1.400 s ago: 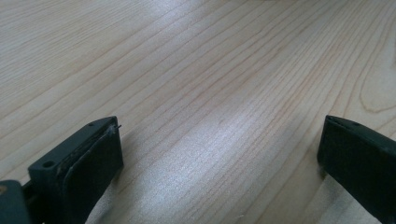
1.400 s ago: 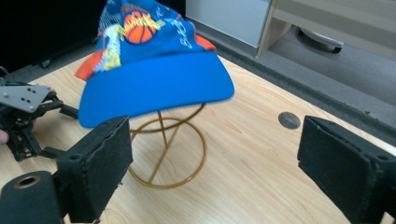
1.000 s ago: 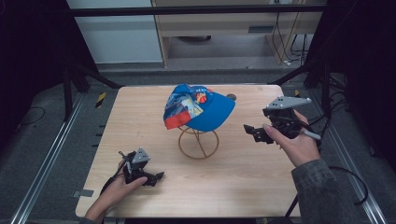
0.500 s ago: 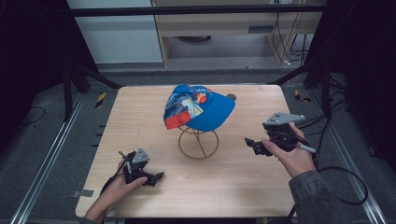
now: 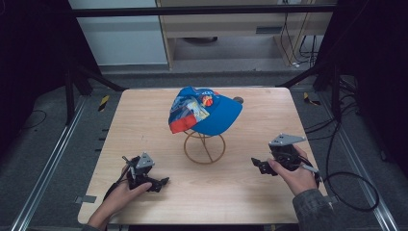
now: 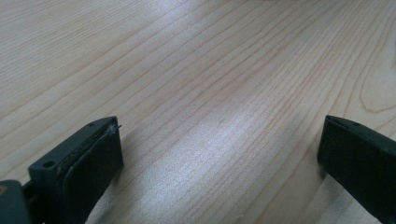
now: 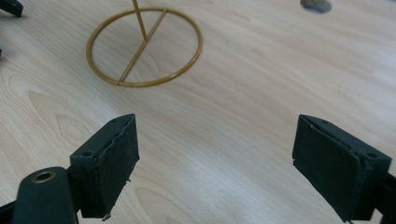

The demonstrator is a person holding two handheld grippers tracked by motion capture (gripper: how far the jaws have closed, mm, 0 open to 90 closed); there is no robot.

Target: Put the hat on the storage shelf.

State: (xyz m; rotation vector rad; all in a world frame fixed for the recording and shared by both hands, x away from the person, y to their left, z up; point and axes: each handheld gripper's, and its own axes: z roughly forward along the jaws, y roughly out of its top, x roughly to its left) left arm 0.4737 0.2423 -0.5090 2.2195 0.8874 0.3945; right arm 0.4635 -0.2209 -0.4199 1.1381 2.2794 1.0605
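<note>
While both hands are resting low at the near edge, the scene is reading like this:

Table: the pale wooden tabletop (image 5: 144, 120) is filling the middle of the high view, bare apart from the stand and a small dark spot near its far edge.

Cap: the blue fabric baseball cap with red and printed panels (image 5: 204, 113) is sitting on top of the stand, centre of the frame, its long axis running left to right, brim toward the right.

Stand: the thin gold wire stand with a ring base (image 5: 205, 148) is standing under the cap; its ring (image 7: 144, 45) is showing upper left in the right gripper view.

Right gripper: the right gripper (image 5: 260, 165) is hovering lower right, jaws spread wide and empty, pointing left toward the stand.

Left gripper: the left gripper (image 5: 161, 183) is lying lower left, jaws wide, nothing between them.

Key relation: the cap is lying up and left of the right gripper, up and right of the left one; the two look about equally near.
</note>
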